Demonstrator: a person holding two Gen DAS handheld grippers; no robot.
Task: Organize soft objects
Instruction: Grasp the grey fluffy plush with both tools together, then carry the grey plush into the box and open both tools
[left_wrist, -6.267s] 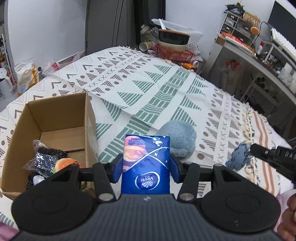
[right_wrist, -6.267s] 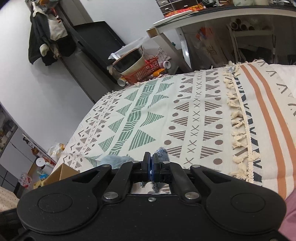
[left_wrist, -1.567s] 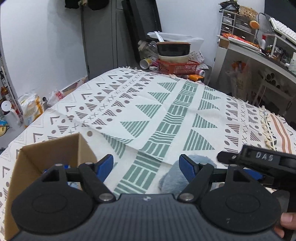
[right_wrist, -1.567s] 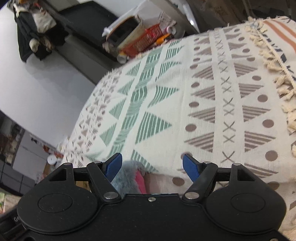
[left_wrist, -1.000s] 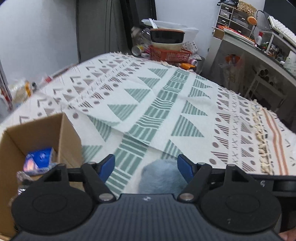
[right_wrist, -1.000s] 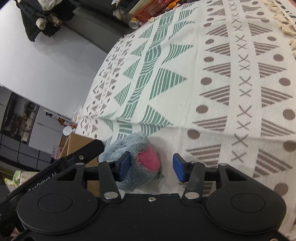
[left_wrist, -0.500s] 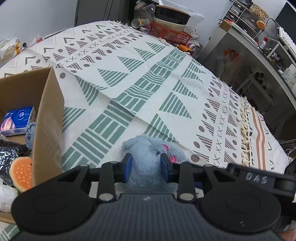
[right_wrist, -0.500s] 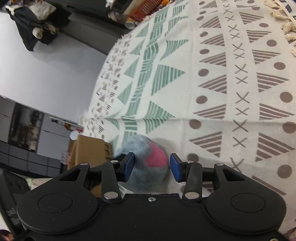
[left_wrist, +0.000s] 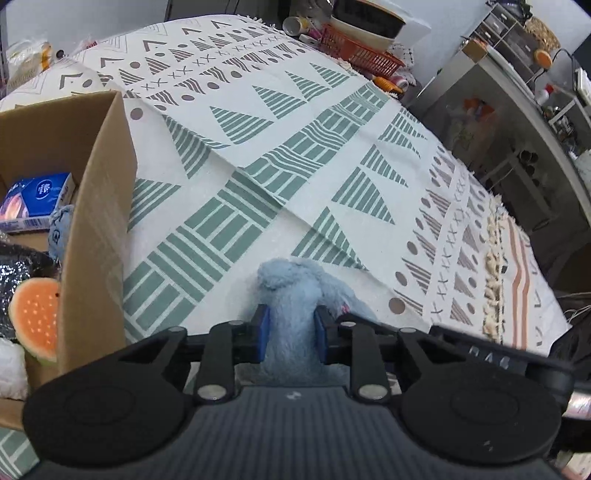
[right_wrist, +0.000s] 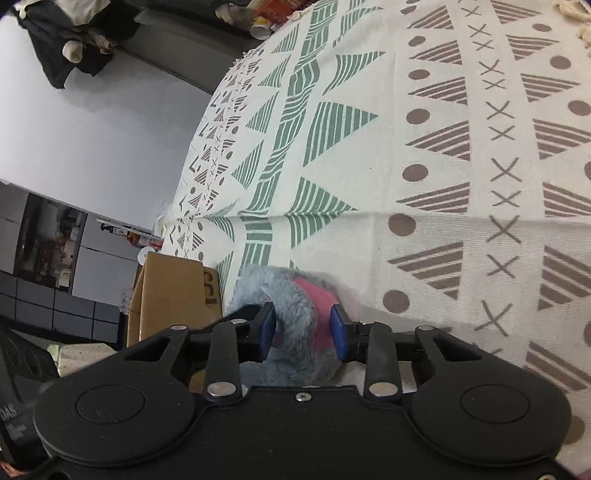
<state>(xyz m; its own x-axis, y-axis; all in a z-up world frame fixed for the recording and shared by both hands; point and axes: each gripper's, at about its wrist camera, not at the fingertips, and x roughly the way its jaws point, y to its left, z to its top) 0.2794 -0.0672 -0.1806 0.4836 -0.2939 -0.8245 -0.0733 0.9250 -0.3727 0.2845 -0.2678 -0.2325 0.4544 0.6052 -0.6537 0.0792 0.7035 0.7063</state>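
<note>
Left gripper, jaws just closed, pinches the grey plush toy on the patterned bedspread; right gripper, jaws closing, presses the toy's pink-patched part. Only the left view shows inside the cardboard box: tissue pack, orange sponge.

Each view looks forward and steeply down from its own hand-held gripper, close over the patterned bedspread. The left view faces toward the shelves in the upper right of the frame; the right view is rolled, with the wall at upper left. Both share the blue plush toy at lower centre and the cardboard box at left.
</note>
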